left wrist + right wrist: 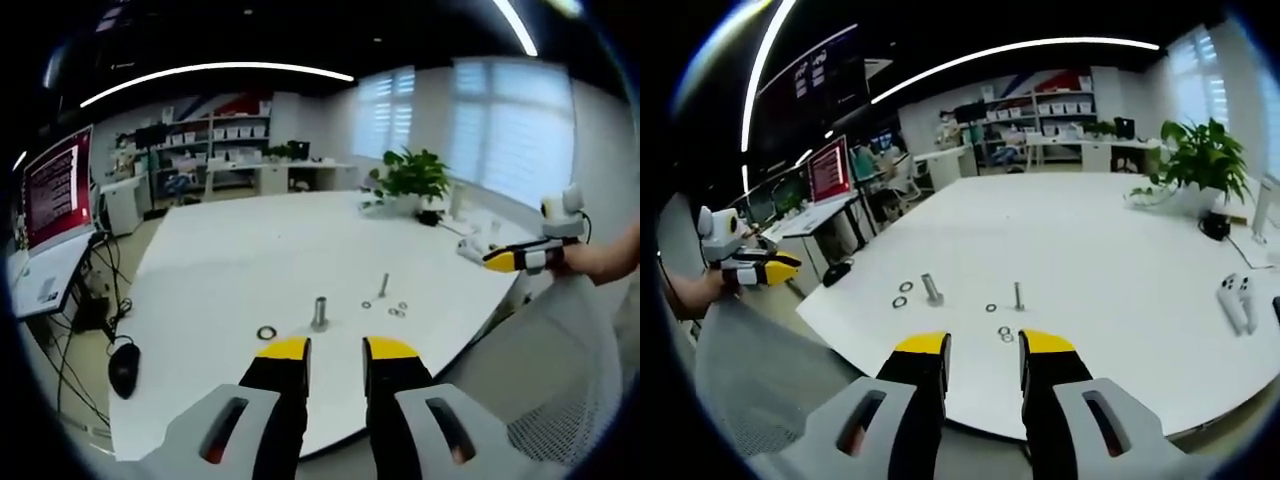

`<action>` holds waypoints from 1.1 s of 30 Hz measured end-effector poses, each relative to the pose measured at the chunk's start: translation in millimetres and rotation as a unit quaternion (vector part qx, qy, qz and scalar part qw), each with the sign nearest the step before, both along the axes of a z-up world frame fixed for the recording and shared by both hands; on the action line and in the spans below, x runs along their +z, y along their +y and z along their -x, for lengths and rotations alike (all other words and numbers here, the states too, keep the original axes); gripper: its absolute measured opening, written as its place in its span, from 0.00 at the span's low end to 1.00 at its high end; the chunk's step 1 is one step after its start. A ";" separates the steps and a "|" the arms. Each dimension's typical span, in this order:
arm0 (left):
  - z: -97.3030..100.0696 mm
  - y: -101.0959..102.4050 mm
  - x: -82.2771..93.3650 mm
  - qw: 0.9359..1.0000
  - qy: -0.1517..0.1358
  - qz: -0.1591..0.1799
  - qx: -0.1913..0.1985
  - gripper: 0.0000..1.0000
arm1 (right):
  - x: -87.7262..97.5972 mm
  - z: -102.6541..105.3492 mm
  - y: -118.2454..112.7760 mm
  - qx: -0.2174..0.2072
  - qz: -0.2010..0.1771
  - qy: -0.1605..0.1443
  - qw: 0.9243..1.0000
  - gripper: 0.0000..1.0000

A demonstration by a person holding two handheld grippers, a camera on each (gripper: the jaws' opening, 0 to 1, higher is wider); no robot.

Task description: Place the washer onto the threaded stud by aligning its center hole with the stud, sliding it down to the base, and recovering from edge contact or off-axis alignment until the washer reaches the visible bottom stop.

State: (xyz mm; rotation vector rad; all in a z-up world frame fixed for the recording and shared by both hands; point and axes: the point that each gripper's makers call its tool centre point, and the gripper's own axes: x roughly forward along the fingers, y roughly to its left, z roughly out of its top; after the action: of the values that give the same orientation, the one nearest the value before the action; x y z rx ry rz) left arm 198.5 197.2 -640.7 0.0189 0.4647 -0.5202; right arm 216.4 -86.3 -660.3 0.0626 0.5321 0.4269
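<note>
While flat on table, washer [266,332] dark-ringed (small).

Bright, even light from ceiling strips [215,72] and windows [510,120]; edges bend and blur.

A slim threaded stud [383,286] is standing upright on the white table [230,260], with a thicker grey bolt [320,313] standing at its eight o'clock. A dark washer [266,332] is lying flat at the bolt's eight o'clock; smaller washers [397,309] are lying at the stud's five o'clock.
</note>
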 end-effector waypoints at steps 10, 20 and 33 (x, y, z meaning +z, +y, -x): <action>4.1 -5.5 -9.3 0.999 0.041 0.005 -0.016 0.25 | 0.4 0.9 -1.3 -0.004 -0.011 0.002 1.000 0.30; 0.7 -2.1 -19.8 0.997 0.075 -0.023 -0.012 0.28 | 3.0 0.6 0.3 -0.001 -0.023 -0.003 1.000 0.30; -18.4 -14.1 -30.7 0.990 0.117 -0.059 -0.051 0.27 | 6.8 0.0 2.6 0.003 -0.038 -0.010 0.999 0.30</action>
State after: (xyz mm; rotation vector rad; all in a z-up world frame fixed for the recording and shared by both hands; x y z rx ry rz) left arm 216.9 183.1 -671.4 0.0964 0.7270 -0.5969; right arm 216.4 -83.7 -653.5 0.1293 0.4960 0.4536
